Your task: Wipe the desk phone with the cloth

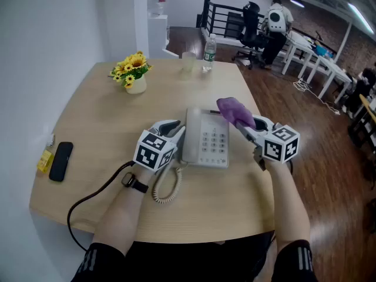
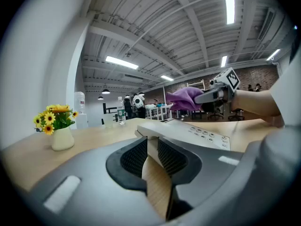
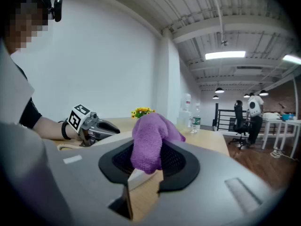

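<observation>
The white desk phone point(image 1: 205, 138) lies mid-table with its coiled cord point(image 1: 166, 187) looping toward me. My left gripper point(image 1: 176, 131) comes in from the left, its jaws closed on the phone's left edge by the handset. In the left gripper view a white strip of the phone point(image 2: 188, 131) sits between the pads point(image 2: 134, 157). My right gripper point(image 1: 245, 125) is shut on a bunched purple cloth point(image 1: 235, 111), held over the phone's far right corner. The cloth point(image 3: 149, 142) bulges out above the right jaws, and whether it touches the phone cannot be told.
A vase of yellow flowers point(image 1: 134, 75) stands at the back left, with a clear cup point(image 1: 188, 60) and a water bottle point(image 1: 209, 51) at the far edge. A black mobile phone point(image 1: 60, 160) and a yellow item point(image 1: 44, 160) lie at the left edge. A black cable point(image 1: 94, 198) trails off the front.
</observation>
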Motion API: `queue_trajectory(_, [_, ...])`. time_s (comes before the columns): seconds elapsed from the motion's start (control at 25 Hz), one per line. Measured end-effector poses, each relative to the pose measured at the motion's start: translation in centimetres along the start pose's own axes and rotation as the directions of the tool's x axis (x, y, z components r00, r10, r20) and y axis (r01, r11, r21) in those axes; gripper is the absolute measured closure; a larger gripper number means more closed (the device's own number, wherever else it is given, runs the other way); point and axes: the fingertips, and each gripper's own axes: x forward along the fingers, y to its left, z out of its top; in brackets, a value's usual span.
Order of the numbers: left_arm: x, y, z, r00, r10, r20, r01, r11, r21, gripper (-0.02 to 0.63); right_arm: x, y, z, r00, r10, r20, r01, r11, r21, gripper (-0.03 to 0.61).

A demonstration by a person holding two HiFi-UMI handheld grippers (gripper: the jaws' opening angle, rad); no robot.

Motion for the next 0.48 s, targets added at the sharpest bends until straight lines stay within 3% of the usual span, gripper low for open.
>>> queue_trajectory(0.12, [-0.2,-0.2,-0.1,1.0,-0.002,-0.004,0.002,1.0,0.0,0.551,3.0,1.9,1.3,0.991,0.089,-0.095,-0.094,0.994,-0.053,0.46])
queue_trajectory(0.24, [-0.3,-0.2,-0.1,1.0,-0.004,-0.004,0.004,1.0,-0.002,0.551,6.6,2.6,1.6,0.973,0.108,-0.205,-0.127,0.988,-0.083,0.459])
queue_trajectory(0.48, [-0.2,-0.2,0.0,1.0,-0.007,-0.004,0.007,1.0,-0.006,0.551,11.6,1.7,0.6,0.943,0.151,-0.297,-0.144,0.988,0.046,0.46])
